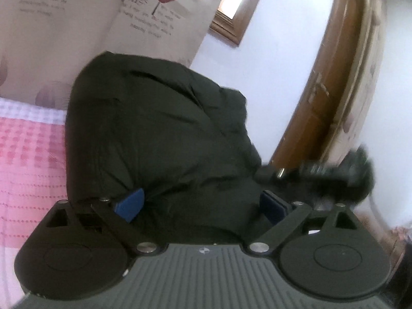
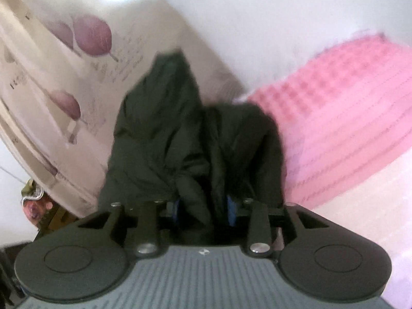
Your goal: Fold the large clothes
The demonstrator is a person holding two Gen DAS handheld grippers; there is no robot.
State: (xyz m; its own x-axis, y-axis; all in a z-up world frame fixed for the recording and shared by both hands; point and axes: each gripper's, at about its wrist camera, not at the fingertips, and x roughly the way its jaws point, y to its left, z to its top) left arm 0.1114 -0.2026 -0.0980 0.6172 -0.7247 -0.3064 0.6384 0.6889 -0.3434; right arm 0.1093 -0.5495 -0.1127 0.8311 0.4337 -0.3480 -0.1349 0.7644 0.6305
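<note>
A large dark green padded jacket (image 1: 159, 134) fills the middle of the left wrist view, bulging up above the pink bed. My left gripper (image 1: 200, 206) has its blue pads (image 1: 130, 203) wide apart, with jacket fabric lying between them but not pinched. The other gripper (image 1: 324, 172) shows blurred at the jacket's right edge. In the right wrist view my right gripper (image 2: 203, 211) is shut on a bunched fold of the jacket (image 2: 164, 134), which hangs lifted in front of it. Its blue pads (image 2: 231, 211) press the fabric from both sides.
A pink and white waffle-textured bed cover (image 1: 28, 154) lies at the left, also in the right wrist view (image 2: 342, 128). A curtain with purple leaf prints (image 1: 103, 20) hangs behind. A wooden door (image 1: 332, 82) and a framed window (image 1: 237, 7) stand to the right.
</note>
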